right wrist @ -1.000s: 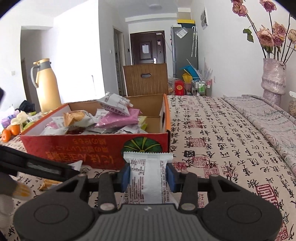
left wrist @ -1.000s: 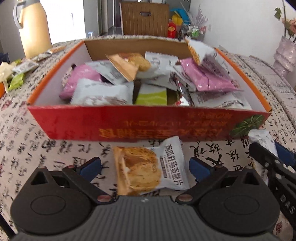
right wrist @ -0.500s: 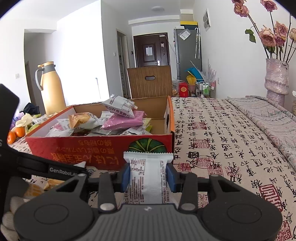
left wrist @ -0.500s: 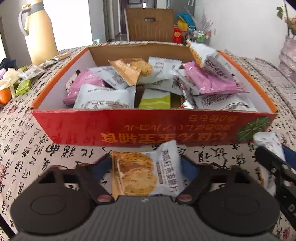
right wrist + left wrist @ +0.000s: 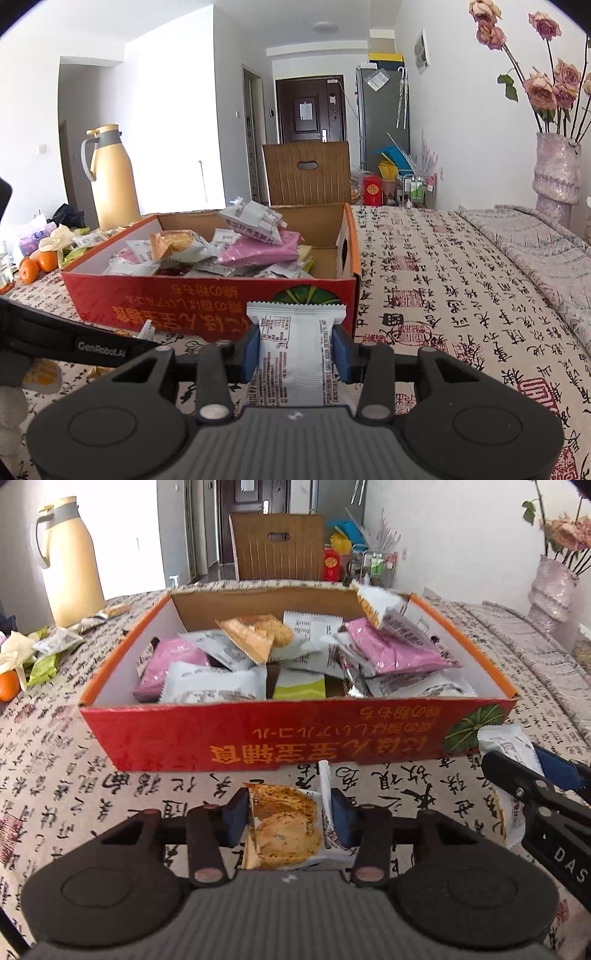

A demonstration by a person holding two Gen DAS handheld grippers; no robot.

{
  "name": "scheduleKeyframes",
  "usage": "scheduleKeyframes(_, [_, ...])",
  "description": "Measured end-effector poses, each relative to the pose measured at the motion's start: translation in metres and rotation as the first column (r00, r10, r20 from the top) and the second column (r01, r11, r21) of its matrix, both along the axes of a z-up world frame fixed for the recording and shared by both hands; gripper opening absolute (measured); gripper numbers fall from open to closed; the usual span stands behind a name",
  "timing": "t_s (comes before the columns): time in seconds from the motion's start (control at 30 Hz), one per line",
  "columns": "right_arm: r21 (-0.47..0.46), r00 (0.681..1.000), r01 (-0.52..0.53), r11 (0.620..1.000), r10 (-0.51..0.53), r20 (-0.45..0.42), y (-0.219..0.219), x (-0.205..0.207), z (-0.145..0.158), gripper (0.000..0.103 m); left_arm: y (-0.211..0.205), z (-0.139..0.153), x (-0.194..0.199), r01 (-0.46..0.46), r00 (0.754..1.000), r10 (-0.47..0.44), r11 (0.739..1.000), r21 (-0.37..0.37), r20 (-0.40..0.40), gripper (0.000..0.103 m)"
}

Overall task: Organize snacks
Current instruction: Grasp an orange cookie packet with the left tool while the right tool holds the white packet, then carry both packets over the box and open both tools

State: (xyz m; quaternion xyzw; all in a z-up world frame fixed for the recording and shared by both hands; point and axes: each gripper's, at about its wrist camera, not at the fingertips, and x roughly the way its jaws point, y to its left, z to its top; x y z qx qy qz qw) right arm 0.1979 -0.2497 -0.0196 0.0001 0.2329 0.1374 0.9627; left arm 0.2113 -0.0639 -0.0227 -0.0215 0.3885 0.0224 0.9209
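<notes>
Nearest in the left wrist view, left gripper (image 5: 289,818), jaws closing, blue pads against both side edges of a cracker packet (image 5: 284,830) that buckles between them, one white edge folded upward, just in front of the red box (image 5: 280,734). Nearest in the right wrist view, right gripper (image 5: 295,349), jaws partly closed and clamped on the two long edges of a white snack packet (image 5: 293,354), held upright with its crimped top level with the box's front wall; same gripper and packet visible at the right edge of the left wrist view, near the box's front right corner. Beneath both, a tablecloth (image 5: 443,295) printed with black calligraphy and red seals. Beyond, the open red box resting on the cloth, piled with loose packets: pink (image 5: 391,651), white, green, and an orange cracker pack (image 5: 255,633) on top. To the left of the box, oranges (image 5: 37,264) and a scatter of wrappers, with a tan thermos jug (image 5: 110,177) behind. Far right, a vase (image 5: 556,177) of dried roses. Farthest back, a brown chair back (image 5: 306,173), a shelf of clutter and a dark door.
</notes>
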Motion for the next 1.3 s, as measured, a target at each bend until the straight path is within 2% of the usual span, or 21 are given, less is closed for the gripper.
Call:
scheduleKeyframes(0.37, [0.047, 0.996, -0.027, 0.999, 0.023, 0.086, 0.016, -0.008, 0.040, 0.040, 0.019, 0.054, -0.024, 0.030, 0.983, -0.027, 0.999, -0.016, 0.179, 0.046])
scheduleKeyframes(0.73, [0.060, 0.988, -0.042, 0.997, 0.033, 0.148, 0.048, 0.027, 0.074, 0.040, 0.052, 0.088, 0.005, -0.025, 0.960, 0.025, 1.000, -0.004, 0.279, 0.046])
scheduleKeyframes(1.03, [0.050, 0.989, -0.034, 0.998, 0.026, 0.147, 0.075, 0.072, 0.084, 0.040, 0.067, 0.091, 0.043, -0.049, 0.953, 0.045, 0.999, 0.007, 0.299, 0.046])
scheduleKeyframes(1.3, [0.054, 0.993, -0.014, 0.998, 0.008, 0.117, 0.093, 0.111, 0.069, 0.040, 0.079, 0.068, 0.076, -0.099, 0.955, 0.098, 0.995, -0.011, 0.280, 0.046])
